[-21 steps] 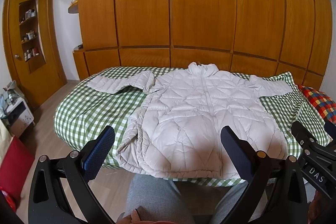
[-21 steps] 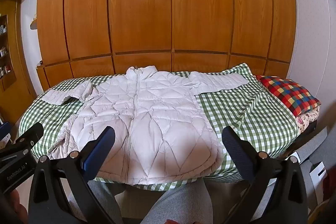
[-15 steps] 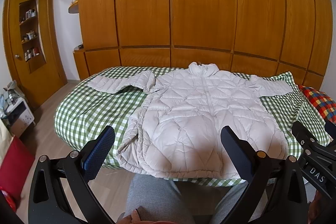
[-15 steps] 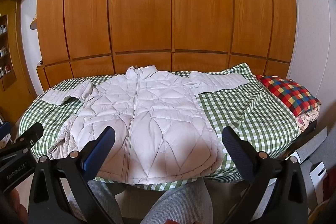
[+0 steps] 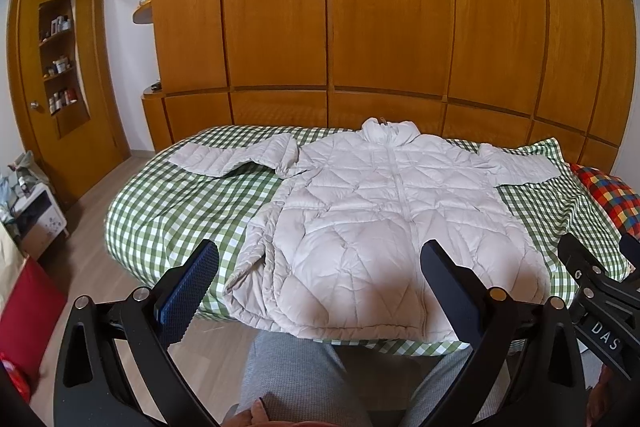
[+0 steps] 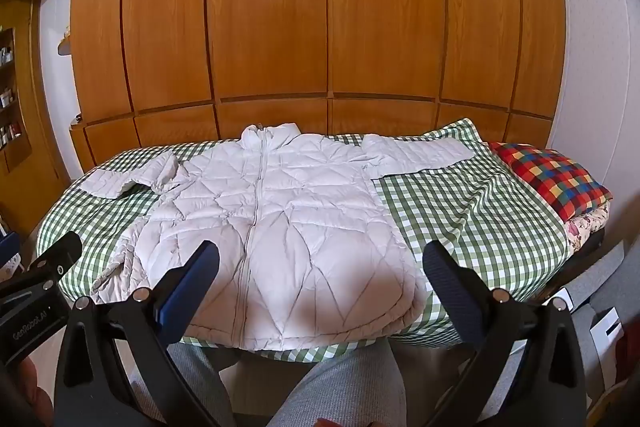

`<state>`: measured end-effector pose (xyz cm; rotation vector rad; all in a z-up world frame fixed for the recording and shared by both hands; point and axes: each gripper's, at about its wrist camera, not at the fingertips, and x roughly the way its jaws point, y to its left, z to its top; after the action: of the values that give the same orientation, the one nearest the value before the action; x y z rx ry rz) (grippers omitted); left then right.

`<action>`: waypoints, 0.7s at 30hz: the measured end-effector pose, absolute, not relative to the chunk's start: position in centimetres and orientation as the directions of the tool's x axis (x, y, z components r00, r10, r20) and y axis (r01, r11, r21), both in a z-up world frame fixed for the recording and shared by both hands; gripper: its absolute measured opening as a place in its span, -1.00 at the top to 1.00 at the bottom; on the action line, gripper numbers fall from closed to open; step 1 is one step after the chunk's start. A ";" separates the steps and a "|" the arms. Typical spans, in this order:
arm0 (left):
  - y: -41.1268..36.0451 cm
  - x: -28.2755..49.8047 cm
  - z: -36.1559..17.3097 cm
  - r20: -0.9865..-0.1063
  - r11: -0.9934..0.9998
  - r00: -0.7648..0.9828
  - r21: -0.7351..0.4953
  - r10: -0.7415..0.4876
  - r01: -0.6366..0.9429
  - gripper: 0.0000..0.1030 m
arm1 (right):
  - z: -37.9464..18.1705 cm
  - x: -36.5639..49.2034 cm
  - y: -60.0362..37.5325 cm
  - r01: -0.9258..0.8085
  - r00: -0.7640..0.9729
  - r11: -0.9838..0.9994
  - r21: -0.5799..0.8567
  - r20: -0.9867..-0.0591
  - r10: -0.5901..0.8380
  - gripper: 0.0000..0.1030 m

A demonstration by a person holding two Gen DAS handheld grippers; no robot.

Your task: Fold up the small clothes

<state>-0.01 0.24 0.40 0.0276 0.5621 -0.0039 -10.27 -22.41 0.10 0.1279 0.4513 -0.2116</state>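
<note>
Wardrobe doors (image 5: 328,7) in varnished wood fill the background behind a bed (image 5: 180,203) covered in green-and-white check. Lying flat on that cover, front up and zipped, is the quilted jacket (image 5: 384,219), pale in colour, collar towards the wardrobe and hem at the near edge, just above the person's grey-clad knees (image 5: 296,375). Its right sleeve (image 6: 416,155) lies straight out towards a multicoloured check pillow (image 6: 552,171); its left sleeve (image 5: 232,159) is bent and bunched at the shoulder, and that side's lower edge is rumpled with a flap turned under. Judged from its puffed panels, the garment should be light, soft and springy, with a slick shell that may slide out of a shallow pinch; cuffs, shoulder seams and hem corners offer the firmest purchase. The left gripper (image 5: 316,267) is spread wide and holds nothing, well short of the hem. The right gripper (image 6: 320,267) is likewise spread and empty. No fold has yet been made.
</note>
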 end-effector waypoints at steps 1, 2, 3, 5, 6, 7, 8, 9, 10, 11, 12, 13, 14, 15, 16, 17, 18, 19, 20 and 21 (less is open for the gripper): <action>0.3 0.0 0.4 -0.534 1.000 0.846 0.025 0.004 0.010 -0.94 | 0.1 -10.3 -22.4 0.230 0.878 0.970 0.074 -0.446 -0.174 -0.96; 0.3 0.0 0.4 -0.534 1.000 0.845 0.025 0.004 0.010 -0.94 | 0.1 -10.2 -22.4 0.230 0.877 0.971 0.073 -0.448 -0.174 -0.96; 0.3 0.0 0.4 -0.533 1.000 0.846 0.025 0.005 0.010 -0.94 | 0.1 -10.2 -22.4 0.231 0.876 0.970 0.074 -0.449 -0.174 -0.96; 0.4 0.0 0.4 -0.535 1.000 0.845 0.026 0.006 0.010 -0.94 | 0.1 -10.1 -22.4 0.229 0.876 0.971 0.073 -0.450 -0.173 -0.96; 0.5 0.0 0.3 -0.535 1.000 0.845 0.025 0.006 0.009 -0.94 | 0.1 -10.1 -22.3 0.229 0.876 0.971 0.072 -0.450 -0.173 -0.96; 0.5 0.0 0.3 -0.534 1.000 0.845 0.025 0.007 0.007 -0.94 | 0.1 -10.1 -22.3 0.230 0.877 0.970 0.073 -0.449 -0.174 -0.96; 0.4 0.1 0.2 -0.533 1.000 0.846 0.027 0.009 0.006 -0.94 | 0.2 -10.1 -22.3 0.229 0.877 0.971 0.073 -0.449 -0.172 -0.96; 0.4 0.0 0.2 -0.532 1.000 0.847 0.028 0.011 0.005 -0.94 | 0.1 -10.1 -22.3 0.228 0.876 0.971 0.072 -0.450 -0.172 -0.96; 0.4 0.0 0.2 -0.531 1.000 0.847 0.028 0.011 0.004 -0.94 | 0.1 -10.1 -22.3 0.229 0.876 0.971 0.072 -0.450 -0.173 -0.96; 0.4 0.0 0.1 -0.530 1.000 0.848 0.028 0.012 0.004 -0.94 | 0.1 -10.1 -22.4 0.231 0.876 0.970 0.074 -0.449 -0.174 -0.96; 0.5 0.0 0.0 -0.529 1.000 0.849 0.028 0.013 0.002 -0.94 | 0.1 -10.1 -22.3 0.229 0.876 0.971 0.074 -0.450 -0.173 -0.96; 0.4 -0.1 0.0 -0.528 1.000 0.849 0.029 0.014 0.002 -0.94 | 0.1 -10.1 -22.3 0.228 0.876 0.971 0.072 -0.451 -0.172 -0.96; 0.4 -0.1 0.0 -0.529 1.000 0.848 0.029 0.013 0.002 -0.94 | 0.1 -10.2 -22.3 0.230 0.876 0.971 0.073 -0.450 -0.174 -0.96; 0.4 -0.1 0.0 -0.529 1.000 0.848 0.029 0.013 0.002 -0.94 | 0.1 -10.2 -22.3 0.231 0.877 0.970 0.073 -0.448 -0.175 -0.96; 0.4 -0.1 0.0 -0.529 1.000 0.849 0.029 0.014 0.002 -0.94 | 0.1 -10.2 -22.3 0.230 0.877 0.970 0.073 -0.448 -0.174 -0.96; 0.4 -0.1 0.0 -0.529 1.000 0.849 0.029 0.015 0.001 -0.94 | 0.1 -10.2 -22.4 0.230 0.876 0.971 0.072 -0.449 -0.174 -0.96; 0.4 -0.1 0.0 -0.529 1.000 0.849 0.029 0.014 0.001 -0.94 | 0.1 -10.2 -22.3 0.231 0.876 0.970 0.072 -0.449 -0.175 -0.96; 0.4 -0.1 0.0 -0.529 1.000 0.849 0.029 0.014 0.001 -0.94 | 0.1 -10.2 -22.4 0.230 0.877 0.970 0.072 -0.448 -0.175 -0.96; 0.4 -0.1 0.0 -0.529 1.000 0.849 0.029 0.015 0.000 -0.94 | 0.1 -10.1 -22.3 0.230 0.877 0.971 0.071 -0.448 -0.175 -0.96; 0.4 -0.1 0.0 -0.529 1.000 0.849 0.029 0.015 0.001 -0.94 | 0.1 -10.2 -22.4 0.230 0.876 0.970 0.071 -0.449 -0.175 -0.96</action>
<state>-0.10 0.45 0.00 0.0284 0.5573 0.0072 -10.18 -22.37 0.09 0.1239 0.4562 -0.2122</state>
